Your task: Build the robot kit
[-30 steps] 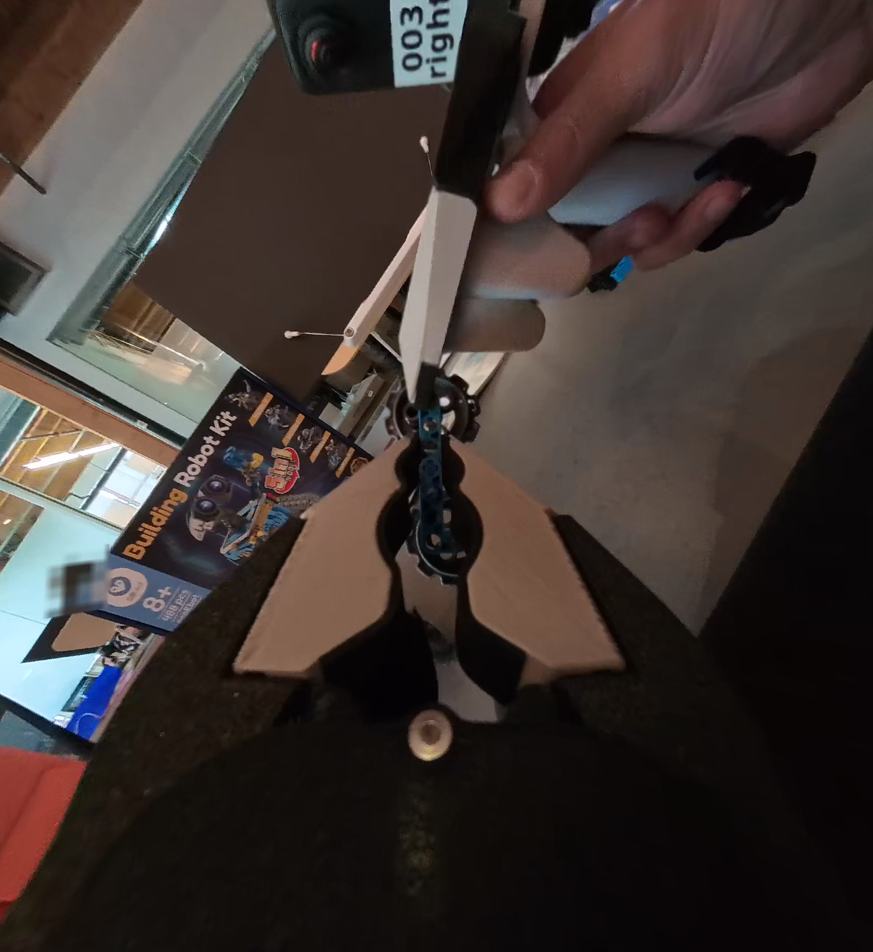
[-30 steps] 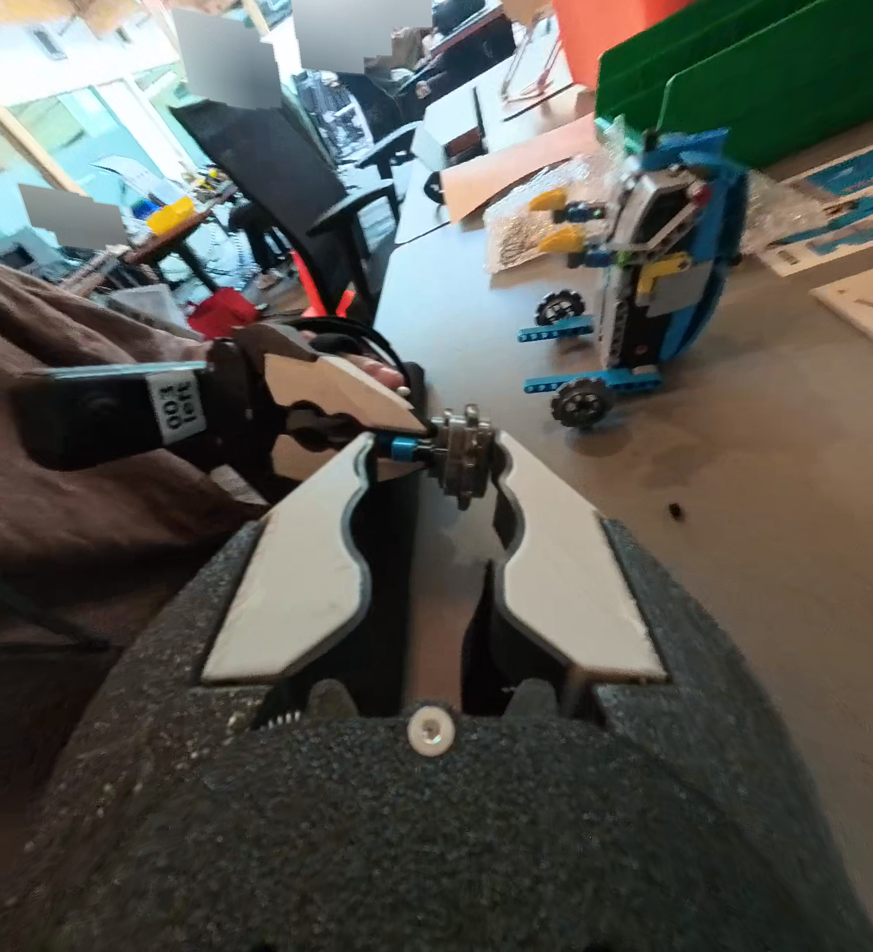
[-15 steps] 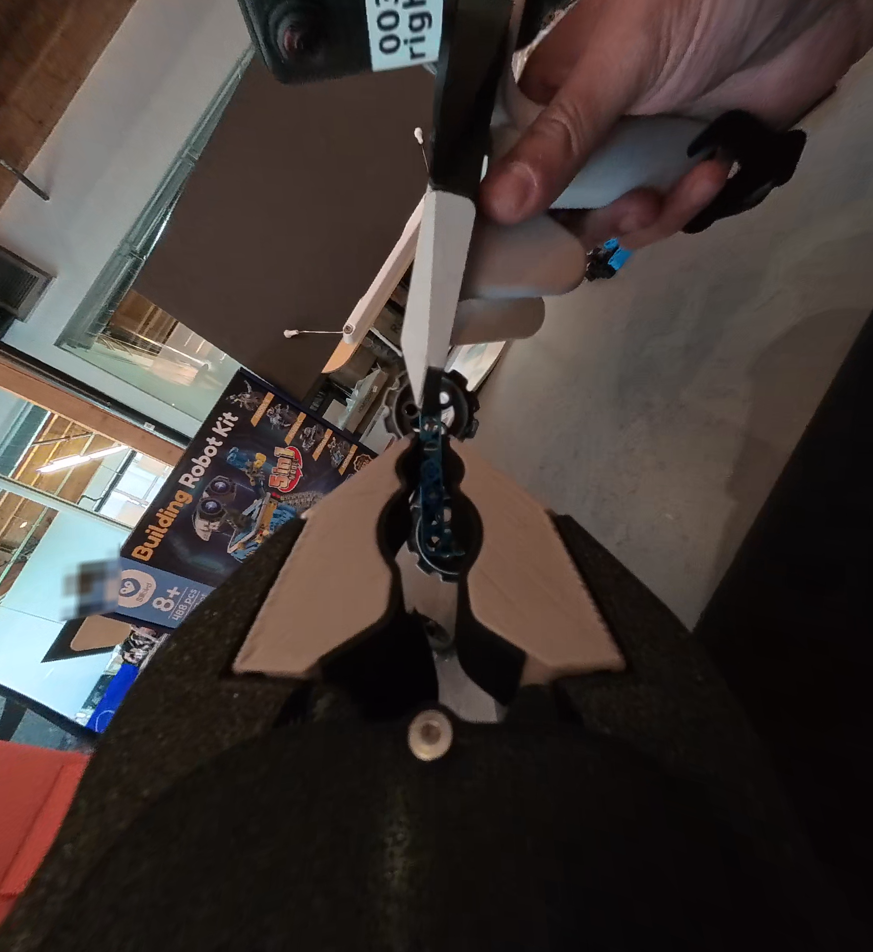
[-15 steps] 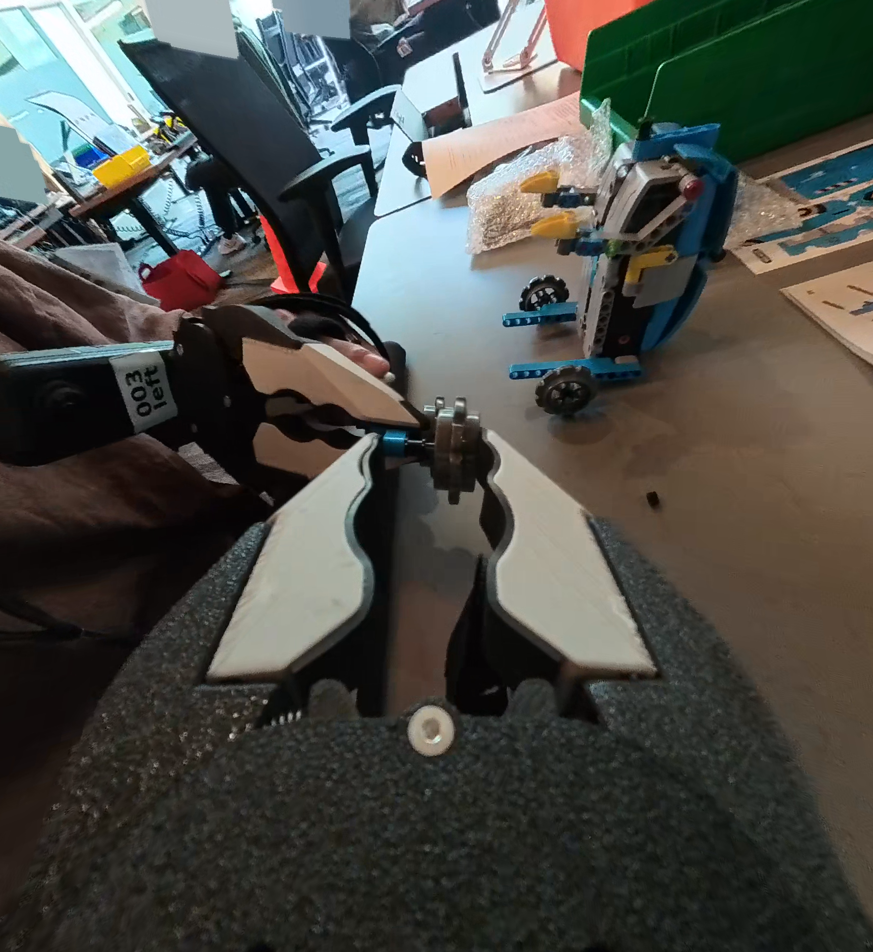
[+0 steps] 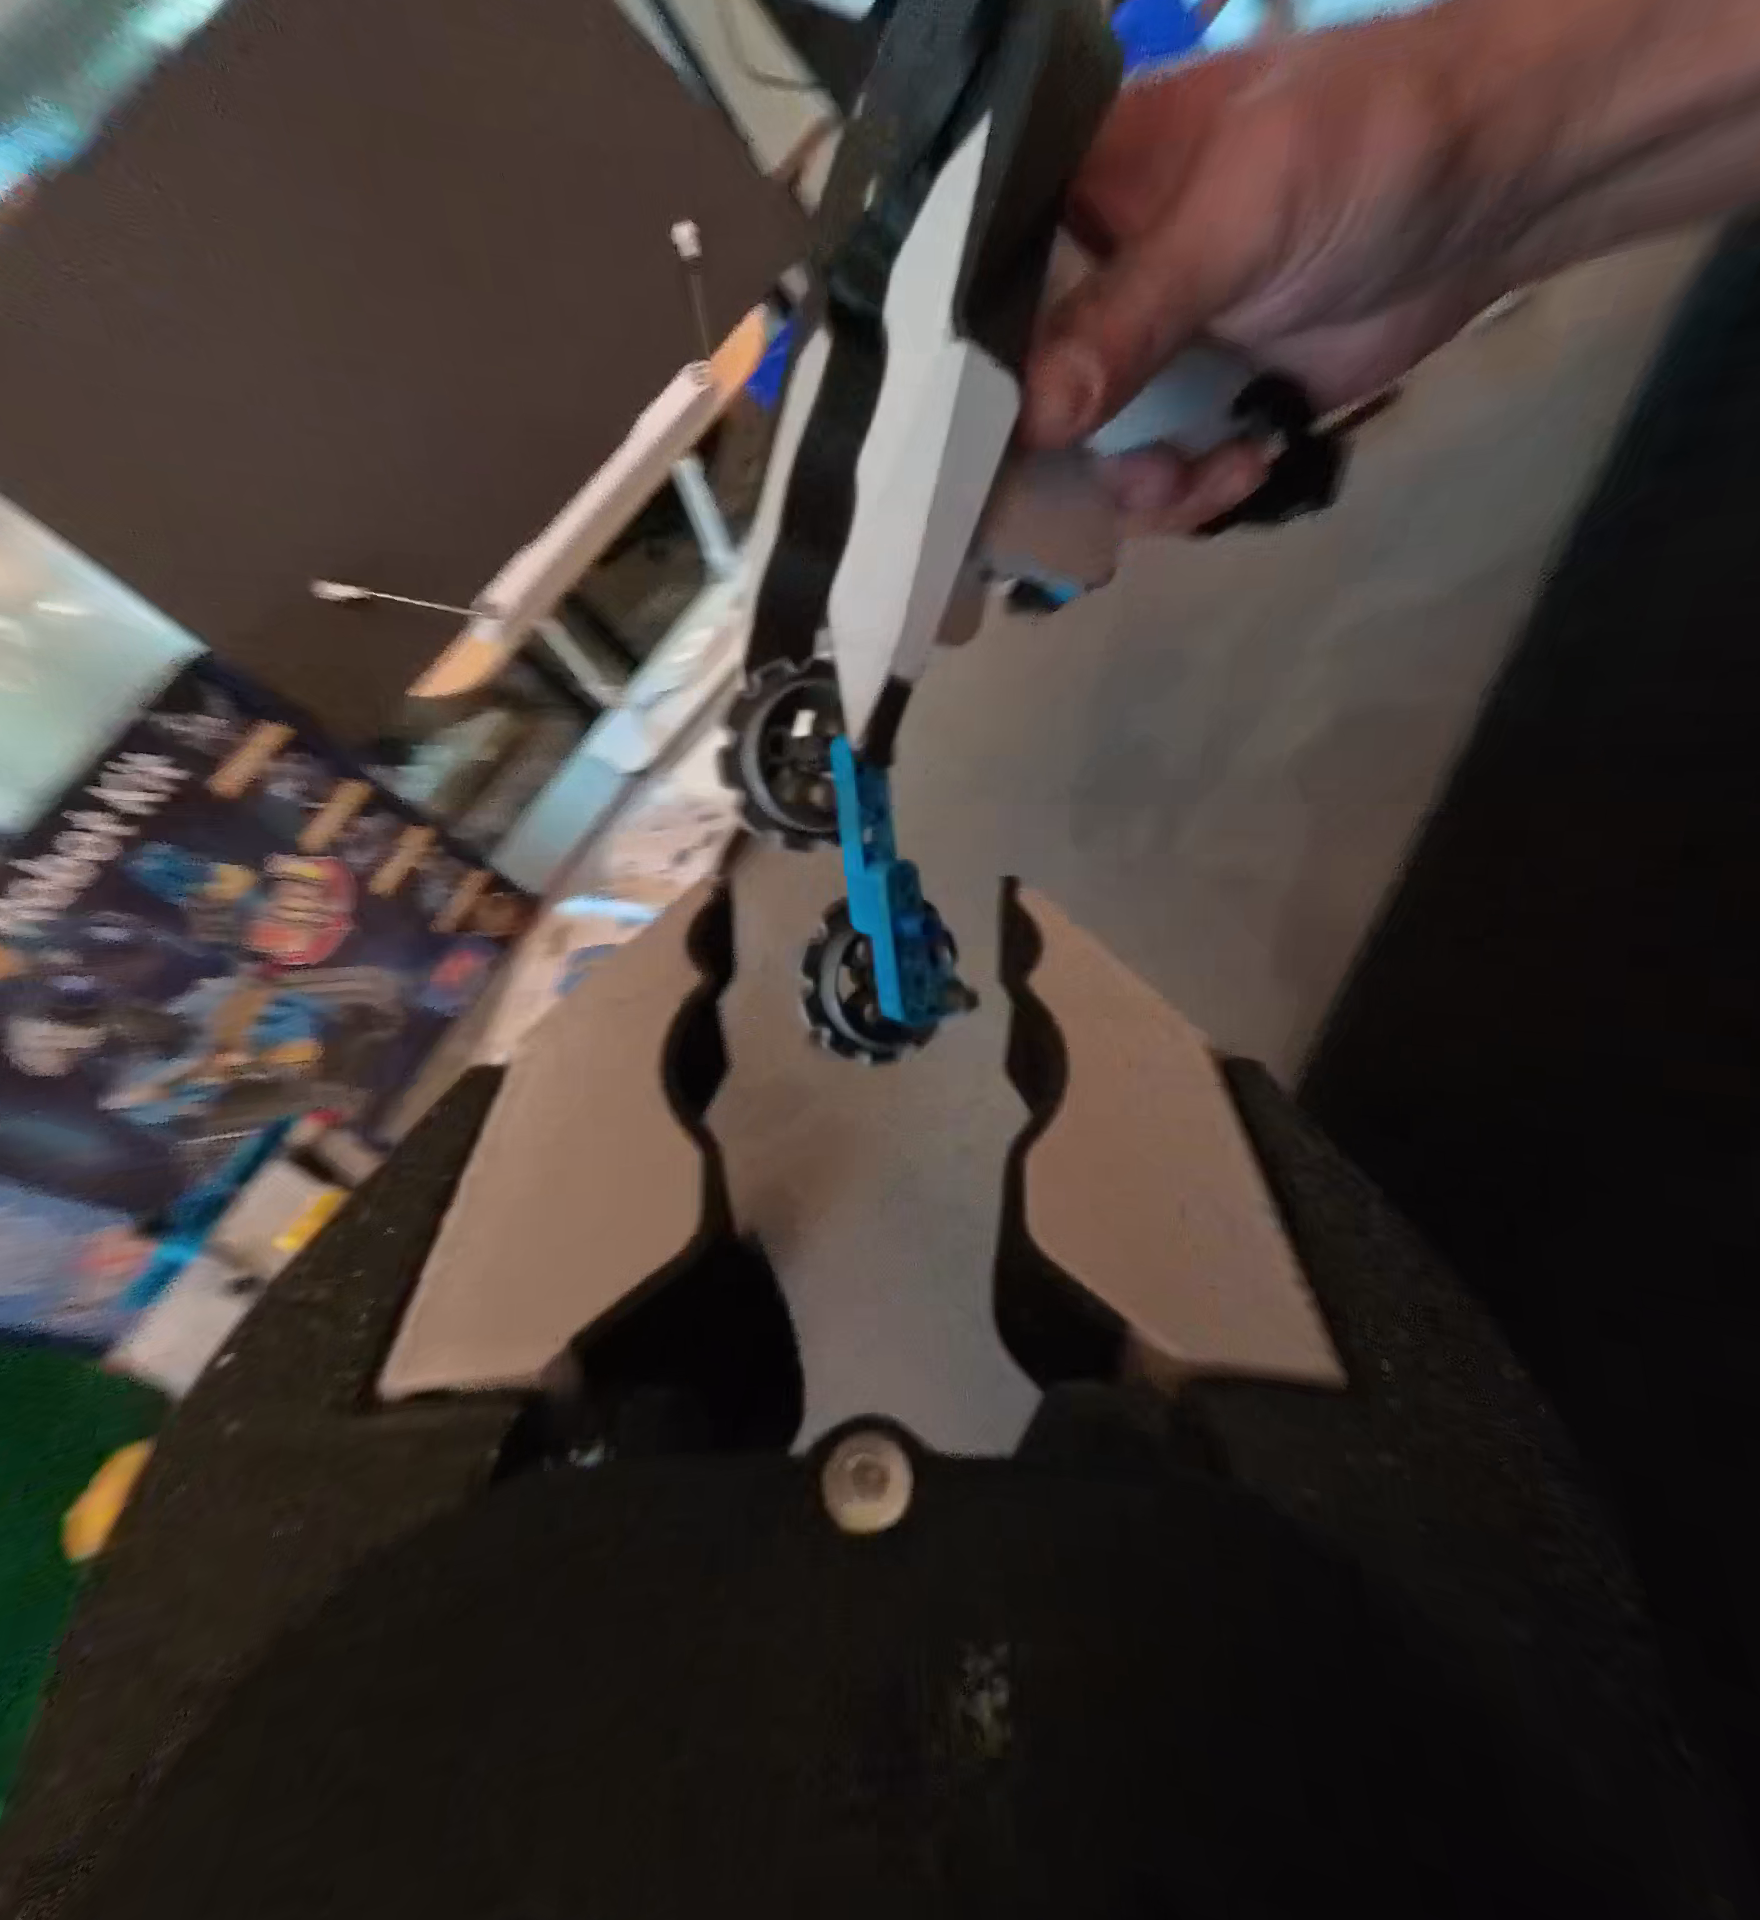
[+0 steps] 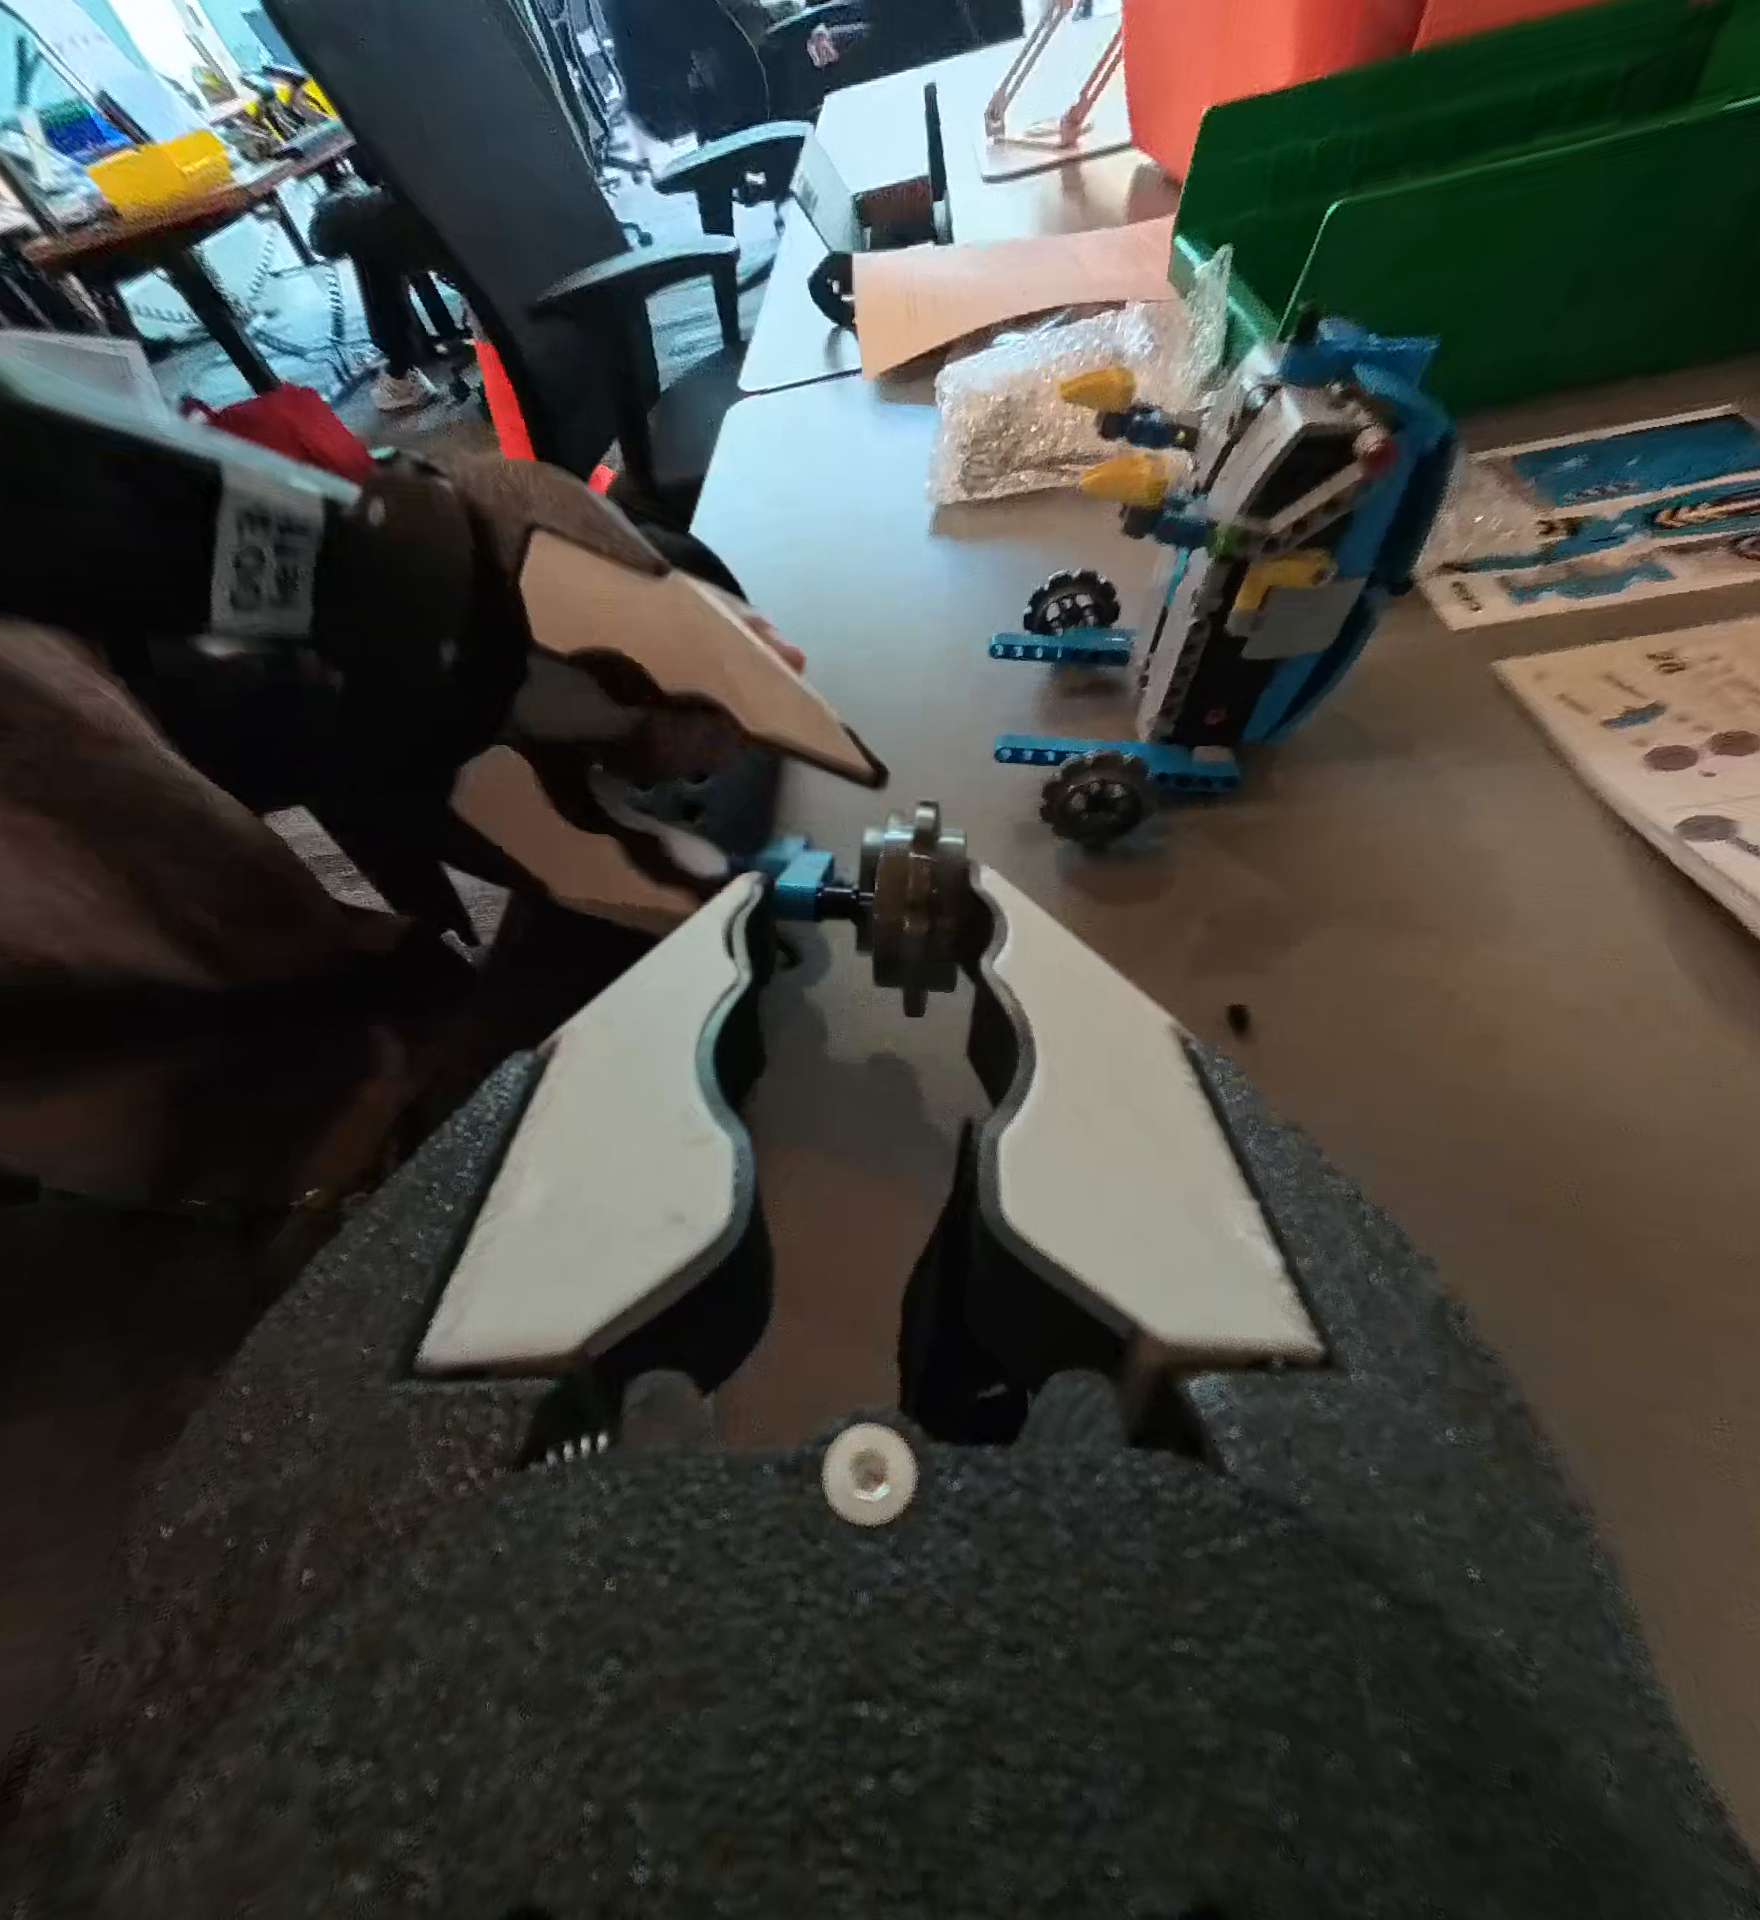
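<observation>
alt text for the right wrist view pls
The right gripper pinches a small blue beam with grey wheels above a grey table; the left gripper is open beside it. A blue toy robot lies farther back.

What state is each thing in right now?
Left gripper: open, fingers clear of the wheeled beam.
Right gripper: shut on the wheeled beam.
Wheeled beam: off the table, held at its far wheel by the right gripper.
Toy robot: lying on its side on the table.
Manual: open, flat on the table.
</observation>
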`<state>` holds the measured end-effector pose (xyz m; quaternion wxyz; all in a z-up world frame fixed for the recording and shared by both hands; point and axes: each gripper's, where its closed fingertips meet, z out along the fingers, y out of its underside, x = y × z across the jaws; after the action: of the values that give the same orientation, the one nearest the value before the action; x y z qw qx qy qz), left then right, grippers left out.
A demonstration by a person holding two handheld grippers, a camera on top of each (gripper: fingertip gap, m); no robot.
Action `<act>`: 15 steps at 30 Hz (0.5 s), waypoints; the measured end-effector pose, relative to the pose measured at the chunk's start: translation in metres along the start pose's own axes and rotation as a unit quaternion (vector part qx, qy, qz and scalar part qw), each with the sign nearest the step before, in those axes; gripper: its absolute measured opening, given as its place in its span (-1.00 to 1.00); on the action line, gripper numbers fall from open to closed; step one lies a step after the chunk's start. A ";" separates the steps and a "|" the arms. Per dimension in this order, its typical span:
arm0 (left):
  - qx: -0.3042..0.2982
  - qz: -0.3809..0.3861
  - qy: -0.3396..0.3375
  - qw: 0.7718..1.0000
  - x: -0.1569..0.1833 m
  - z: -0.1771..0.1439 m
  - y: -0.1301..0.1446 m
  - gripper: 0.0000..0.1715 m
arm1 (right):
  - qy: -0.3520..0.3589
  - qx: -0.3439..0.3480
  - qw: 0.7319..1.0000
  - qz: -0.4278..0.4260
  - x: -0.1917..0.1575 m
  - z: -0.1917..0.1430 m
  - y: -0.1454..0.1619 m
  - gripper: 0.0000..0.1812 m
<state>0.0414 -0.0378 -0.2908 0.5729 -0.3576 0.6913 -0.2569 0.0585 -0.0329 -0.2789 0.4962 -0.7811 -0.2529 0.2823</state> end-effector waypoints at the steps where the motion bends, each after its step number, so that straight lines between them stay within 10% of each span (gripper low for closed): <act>1: 0.011 -0.037 0.034 0.999 0.005 -0.003 -0.004 -0.30 | 0.005 -0.002 1.000 -0.007 0.002 -0.002 0.000 -0.60; 8: 0.067 -0.252 0.218 0.941 0.010 -0.004 -0.018 -0.10 | -0.027 0.014 0.992 -0.119 -0.030 -0.005 -0.009 -0.60; 15: 0.104 -0.262 0.255 0.925 0.021 -0.010 -0.033 -0.54 | -0.070 0.019 0.990 -0.121 -0.048 0.003 -0.008 -0.60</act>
<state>0.0363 -0.0749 -0.2759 0.3232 -0.3869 0.6650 -0.5510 0.0212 -0.0606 -0.2638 0.5223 -0.7135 -0.3744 0.2793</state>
